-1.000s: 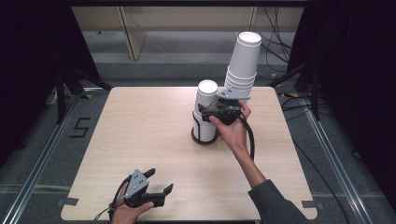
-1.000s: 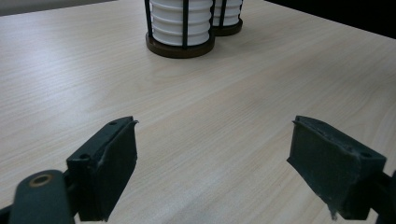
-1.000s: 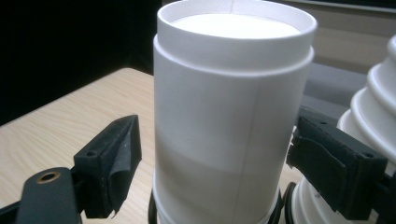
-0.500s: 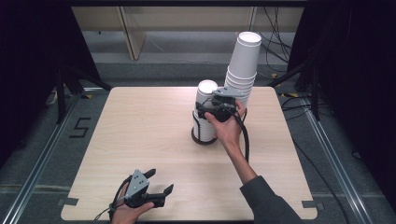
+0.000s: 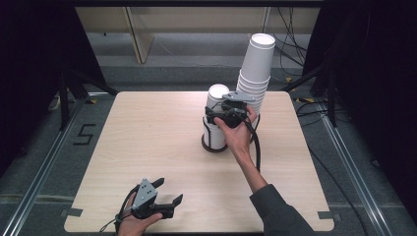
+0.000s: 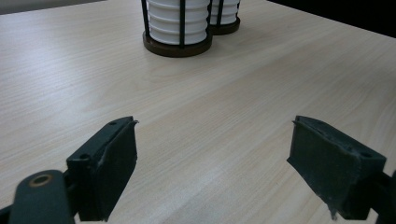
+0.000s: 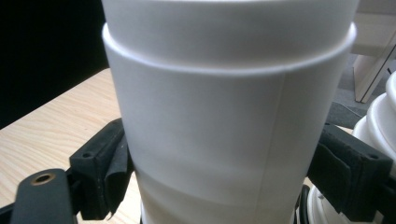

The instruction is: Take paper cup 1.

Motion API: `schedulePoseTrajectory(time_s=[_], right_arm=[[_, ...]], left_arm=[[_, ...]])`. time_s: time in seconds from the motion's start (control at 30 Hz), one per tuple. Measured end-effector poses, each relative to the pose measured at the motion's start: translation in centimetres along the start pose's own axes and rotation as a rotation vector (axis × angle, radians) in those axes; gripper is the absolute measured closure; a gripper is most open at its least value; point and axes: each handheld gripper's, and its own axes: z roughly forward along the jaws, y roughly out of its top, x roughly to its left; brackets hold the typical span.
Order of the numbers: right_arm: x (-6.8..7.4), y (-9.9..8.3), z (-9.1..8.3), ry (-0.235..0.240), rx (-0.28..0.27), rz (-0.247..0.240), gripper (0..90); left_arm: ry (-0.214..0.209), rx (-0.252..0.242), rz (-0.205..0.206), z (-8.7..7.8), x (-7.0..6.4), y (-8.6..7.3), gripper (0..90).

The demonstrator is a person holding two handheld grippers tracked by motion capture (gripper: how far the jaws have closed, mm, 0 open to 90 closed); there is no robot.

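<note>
So rn the right gripper (image 5: 219,116) has its jaws around the top white paper cup (image 7: 224,116) of the short stack in the near wire holder (image 5: 215,142), about mid-table toward the far side. In the right gripper view both pads (image 7: 114,163) sit against the cup wall just under the rolled rim, one each side, so it's pinching the cup, tho how hard idk. Cup wall looks round, no visible dent.

Handling guess: paper cup = super light, thin wall, squashy. Squeeze too much and it'll go oval and bind on the cup below it. Surface looks smooth, kinda slick, and the cup tapers toward the bottom, so pads could slip up along it. The rim bead is the stiffest bit imo, so gripping right below it like this seems the best spot; the rim also gives the pads something to catch on. Nested cups tend to stick together, so a straight lift may drag the one beneath too, maybe even shift the holder.

Right behind it is the tall stack of cups (image 5: 255,69), leaning a bit toward the far right, in a second holder. Looks tippy, and the right hand (image 5: 236,135) is v close to it, so watch that elbow room.

Left gripper (image 5: 162,202) is at the near edge of the table (image 5: 147,128), jaws spread wide, holding nothing, just bare wood btwn them in the left gripper view, well apart from both holders.
</note>
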Motion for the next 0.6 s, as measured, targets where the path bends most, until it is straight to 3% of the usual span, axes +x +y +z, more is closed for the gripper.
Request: schedulePoseTrajectory(time_s=[0.3, 0.6], right_arm=[[0.2, 0.8, -0.9, 0.000, -0.034, -0.001, 17.8], [0.4, 3.1, -2.9, -0.003, -0.092, -0.020, 18.0]], left_arm=[[-0.011, 0.004, 0.008, 0.1, -0.1, 0.0, 14.6], [-0.005, 0.011, 0.008, 0.0, -0.1, 0.0, 14.6]])
